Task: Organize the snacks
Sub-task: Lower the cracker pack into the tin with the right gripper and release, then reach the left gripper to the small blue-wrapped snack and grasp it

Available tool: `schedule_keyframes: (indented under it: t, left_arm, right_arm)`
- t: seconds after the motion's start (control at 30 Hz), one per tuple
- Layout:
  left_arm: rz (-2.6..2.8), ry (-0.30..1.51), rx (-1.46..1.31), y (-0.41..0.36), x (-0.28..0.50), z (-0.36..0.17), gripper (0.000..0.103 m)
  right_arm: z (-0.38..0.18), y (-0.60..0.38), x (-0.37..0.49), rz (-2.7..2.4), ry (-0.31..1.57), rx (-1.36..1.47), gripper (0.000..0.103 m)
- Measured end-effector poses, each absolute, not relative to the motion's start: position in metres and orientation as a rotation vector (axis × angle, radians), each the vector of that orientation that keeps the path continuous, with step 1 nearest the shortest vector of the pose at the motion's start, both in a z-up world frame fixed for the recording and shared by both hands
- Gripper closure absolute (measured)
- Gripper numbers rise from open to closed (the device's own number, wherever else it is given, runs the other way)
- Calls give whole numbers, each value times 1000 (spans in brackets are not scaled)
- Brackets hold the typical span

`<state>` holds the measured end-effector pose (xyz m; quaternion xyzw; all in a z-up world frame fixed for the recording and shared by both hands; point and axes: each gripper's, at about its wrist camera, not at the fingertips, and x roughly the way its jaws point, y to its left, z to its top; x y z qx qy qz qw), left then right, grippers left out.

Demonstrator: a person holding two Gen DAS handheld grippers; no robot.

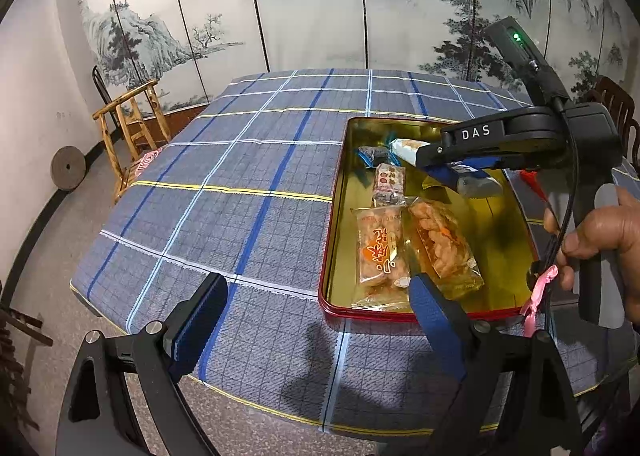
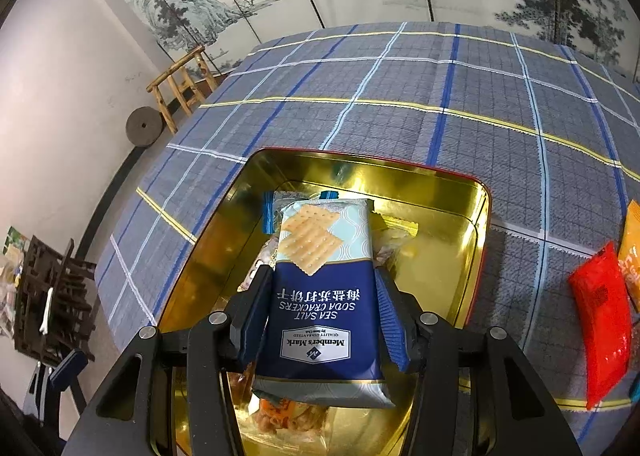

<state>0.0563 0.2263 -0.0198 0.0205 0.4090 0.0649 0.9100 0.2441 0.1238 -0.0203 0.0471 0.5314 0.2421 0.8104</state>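
Observation:
A gold tin with a red rim (image 1: pixel 332 215) lies on the blue checked tablecloth (image 1: pixel 240 175). Inside it are two clear orange snack packets (image 1: pixel 378 252) (image 1: pixel 444 244), a small pink-labelled packet (image 1: pixel 390 183) and a dark blue one (image 1: pixel 372 155). My right gripper (image 2: pixel 320 296) is shut on a blue soda cracker packet (image 2: pixel 324 296), held low over the tin (image 2: pixel 360 159) with its far end down on the other snacks. From the left wrist view the right gripper (image 1: pixel 424 155) reaches in from the right. My left gripper (image 1: pixel 318 284) stands open and empty at the tin's near left corner.
A red packet (image 2: pixel 604 320) and an orange one (image 2: pixel 632 248) lie on the cloth right of the tin. A person's hand (image 1: pixel 600 236) holds the right gripper's handle. A wooden chair (image 1: pixel 132 127) and a stone wheel (image 1: pixel 68 167) stand beyond the table's left side.

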Motion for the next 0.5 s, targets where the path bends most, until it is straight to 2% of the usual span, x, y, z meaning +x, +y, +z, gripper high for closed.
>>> schedule_keyframes:
  t: [0.23, 0.33, 0.5]
  left_arm:
    - [135, 857, 39, 226, 57, -22, 13]
    - [135, 862, 39, 225, 56, -22, 13]
    - [136, 854, 42, 225, 52, -19, 13]
  right_arm:
    - [-19, 122, 243, 550, 1121, 153, 50]
    - [-11, 119, 240, 558, 1091, 157, 44]
    - [5, 107, 227, 586, 1031, 146, 43]
